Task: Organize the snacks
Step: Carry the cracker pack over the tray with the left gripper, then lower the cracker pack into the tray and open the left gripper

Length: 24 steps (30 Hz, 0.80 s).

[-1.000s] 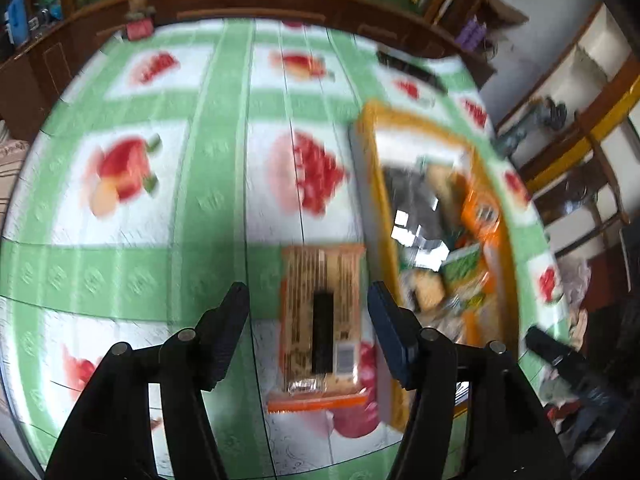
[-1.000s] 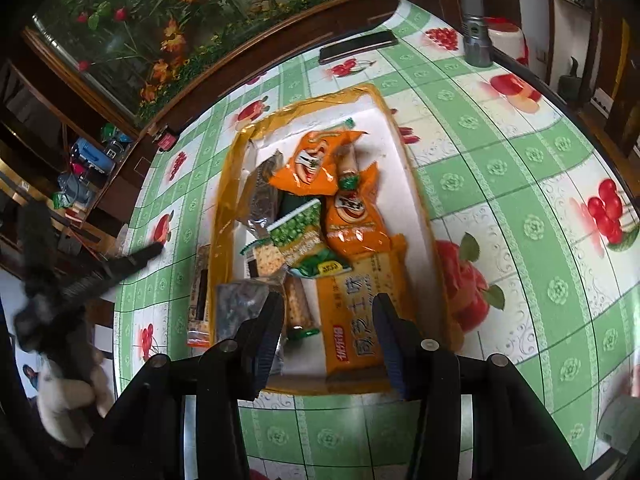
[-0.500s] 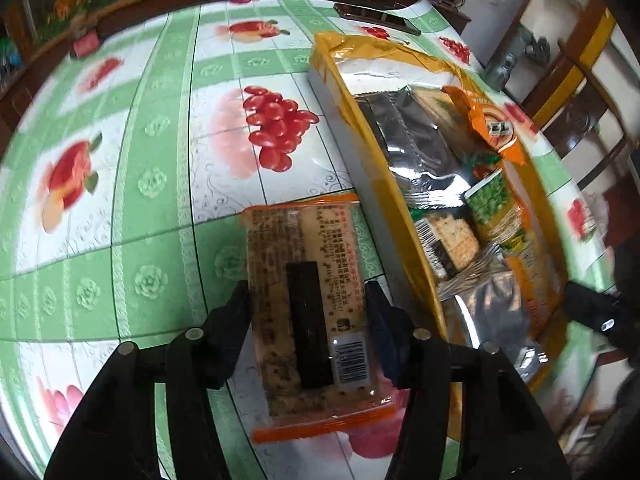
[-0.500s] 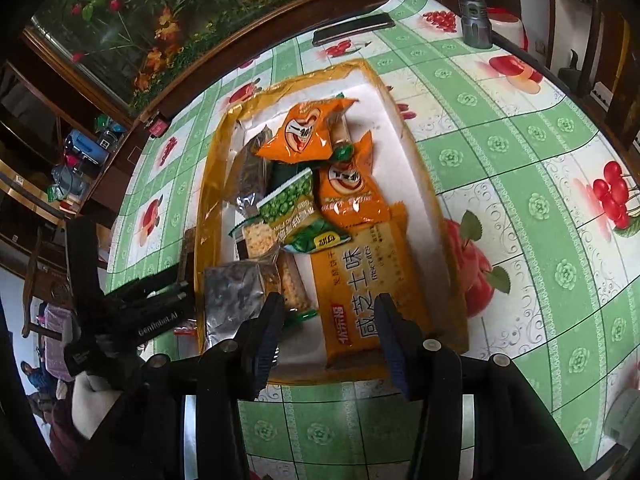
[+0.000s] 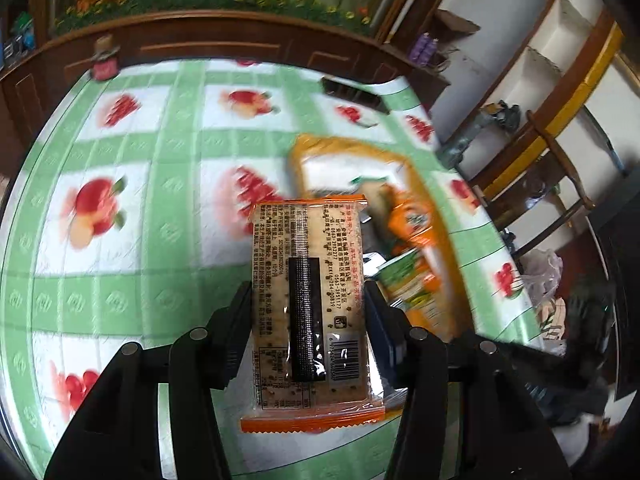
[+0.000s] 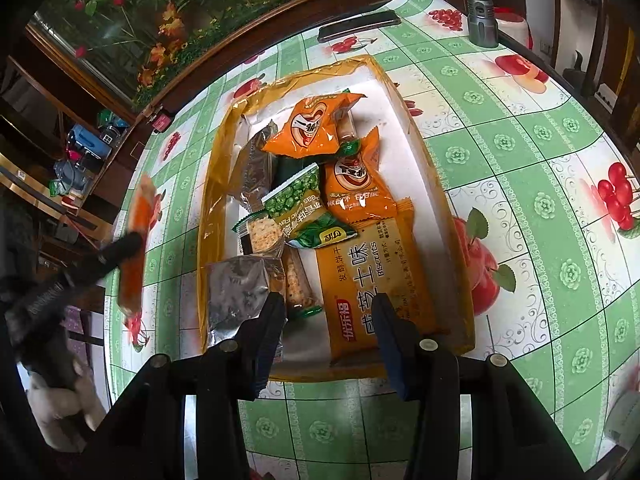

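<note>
My left gripper (image 5: 306,300) is shut on an orange-edged cracker packet (image 5: 308,304) and holds it in the air, left of the tray. The packet also shows edge-on in the right wrist view (image 6: 134,252), raised above the tablecloth. The yellow-rimmed tray (image 6: 216,184) holds several snack packs: two orange bags (image 6: 312,126), a green pea bag (image 6: 308,210), a silver pack (image 6: 236,292) and an orange biscuit pack (image 6: 368,280). My right gripper (image 6: 326,320) is open and empty, hovering over the tray's near edge.
A green-and-white fruit-print tablecloth (image 6: 540,200) covers the table. A black phone (image 6: 358,26) and a grey flashlight (image 6: 482,8) stand at the far end. A small red item (image 5: 105,67) sits at the far left edge. A wooden chair (image 5: 556,152) stands to the right.
My left gripper has closed on the cracker packet and lifted it off the tablecloth. My right gripper has stayed over the tray's near edge.
</note>
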### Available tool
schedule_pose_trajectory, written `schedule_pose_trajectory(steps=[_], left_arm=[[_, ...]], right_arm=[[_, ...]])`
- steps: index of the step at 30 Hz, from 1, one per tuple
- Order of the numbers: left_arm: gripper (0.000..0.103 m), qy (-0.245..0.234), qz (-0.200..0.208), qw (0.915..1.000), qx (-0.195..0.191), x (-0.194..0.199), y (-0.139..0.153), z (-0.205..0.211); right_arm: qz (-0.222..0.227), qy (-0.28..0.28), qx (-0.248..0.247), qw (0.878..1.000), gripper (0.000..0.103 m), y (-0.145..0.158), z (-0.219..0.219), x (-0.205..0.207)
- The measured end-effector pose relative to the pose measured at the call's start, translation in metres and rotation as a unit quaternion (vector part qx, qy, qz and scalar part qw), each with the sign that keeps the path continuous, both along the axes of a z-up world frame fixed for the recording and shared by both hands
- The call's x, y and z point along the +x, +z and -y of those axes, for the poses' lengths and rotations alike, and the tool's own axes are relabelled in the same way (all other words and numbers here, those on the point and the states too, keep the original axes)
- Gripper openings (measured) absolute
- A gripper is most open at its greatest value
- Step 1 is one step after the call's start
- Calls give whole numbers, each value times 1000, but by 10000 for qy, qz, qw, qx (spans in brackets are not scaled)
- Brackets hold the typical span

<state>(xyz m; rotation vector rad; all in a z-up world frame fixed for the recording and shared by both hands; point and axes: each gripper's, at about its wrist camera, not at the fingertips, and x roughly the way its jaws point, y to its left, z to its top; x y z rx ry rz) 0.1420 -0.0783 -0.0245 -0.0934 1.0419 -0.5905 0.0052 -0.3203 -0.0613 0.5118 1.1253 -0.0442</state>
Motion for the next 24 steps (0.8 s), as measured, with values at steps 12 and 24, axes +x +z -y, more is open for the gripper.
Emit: schedule_pose_trajectory(steps=[12,24], left_arm=[[53,-254,-34,9989,385,35,-16,91],[83,838,2047,9697,1042,-61,97,58]], right_arm=[[54,-306,-94,9995,49,14,27,-37],[360,34,-302,9989,49,46,15,-48]])
